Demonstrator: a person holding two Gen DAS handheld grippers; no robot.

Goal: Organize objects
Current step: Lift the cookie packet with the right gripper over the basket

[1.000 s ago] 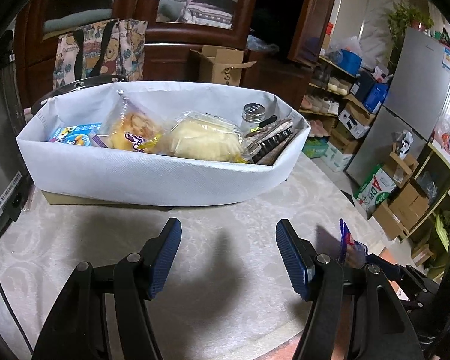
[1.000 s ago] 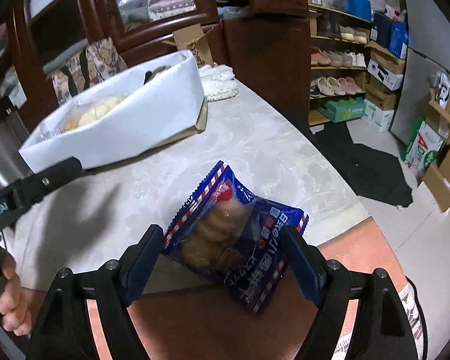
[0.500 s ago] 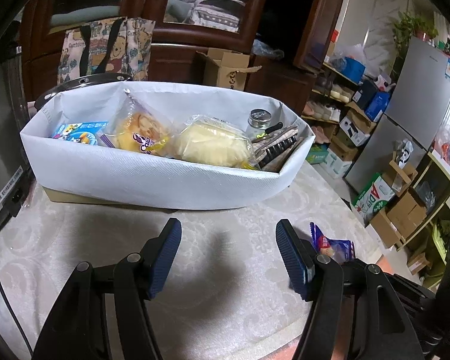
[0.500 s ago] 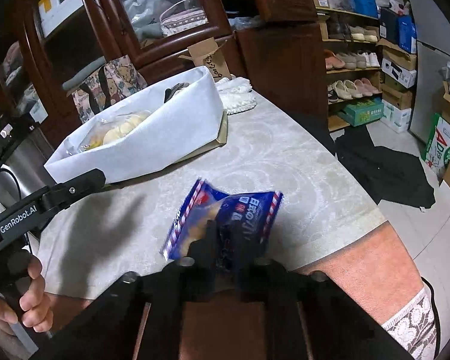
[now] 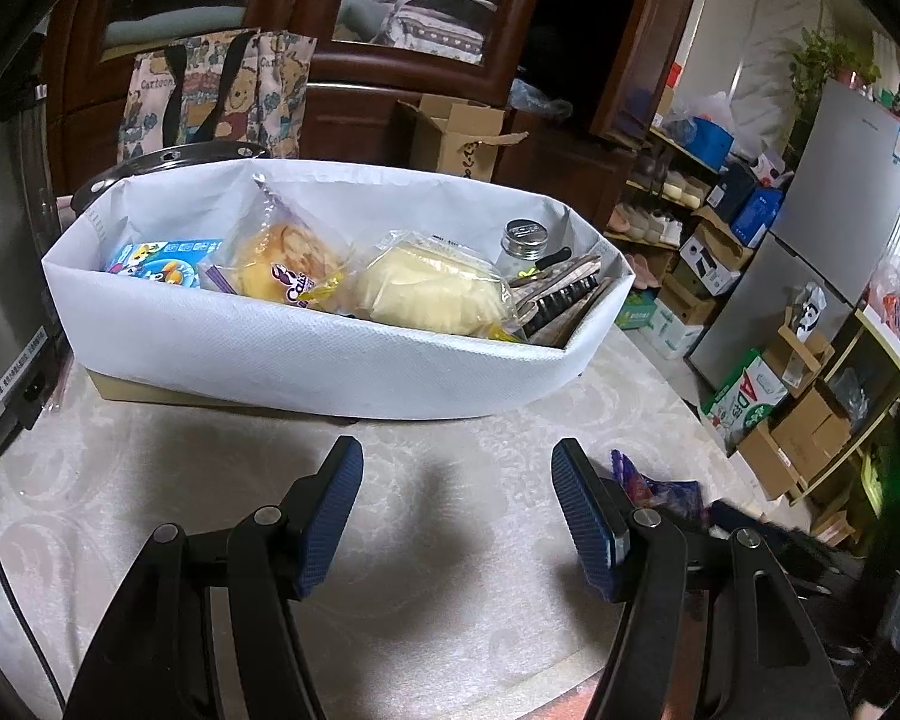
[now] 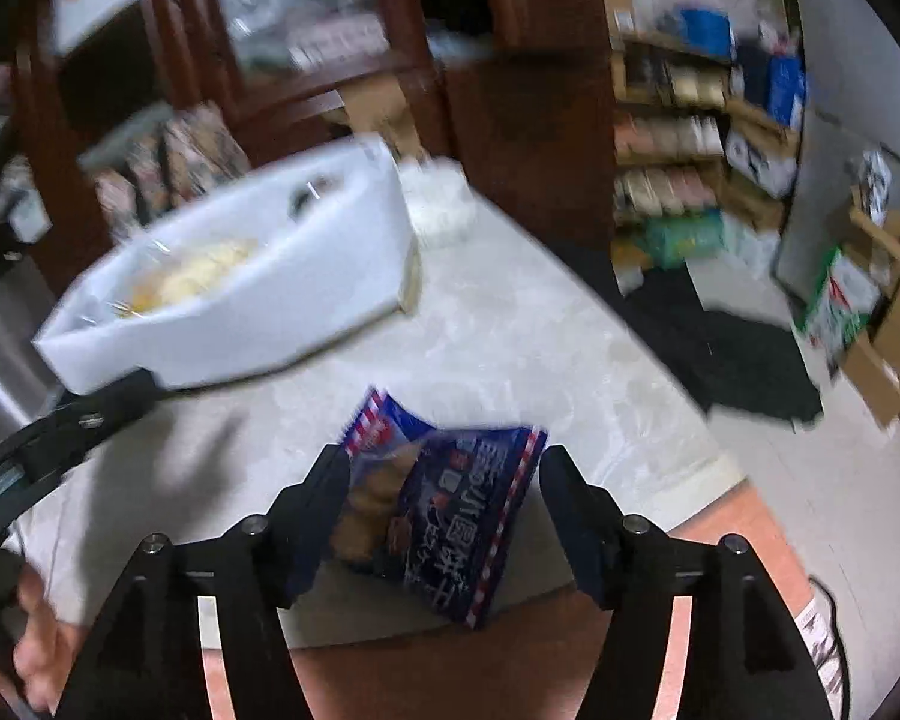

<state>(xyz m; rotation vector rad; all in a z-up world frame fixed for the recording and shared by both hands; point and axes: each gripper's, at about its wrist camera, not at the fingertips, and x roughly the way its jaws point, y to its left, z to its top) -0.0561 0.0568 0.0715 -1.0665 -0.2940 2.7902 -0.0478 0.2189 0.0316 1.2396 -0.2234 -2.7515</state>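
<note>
- Right now my right gripper (image 6: 444, 501) has just been opening its fingers; the blue biscuit packet (image 6: 444, 510) sits between them, seemingly unclamped, at the tabletop (image 6: 510, 348) edge.
- My left gripper (image 5: 456, 510) hangs open, empty.
- Beyond, the white bin (image 5: 306, 354) already holds bread bags, so I judge this packet is what's left.

Left gripper (image 5: 457, 507) angled down, jaws parted, nothing between the pads. Right gripper (image 6: 444, 501) also angled down; jaws have just been opening, a packet sits between them, left pad touching it, right pad clear.
</note>
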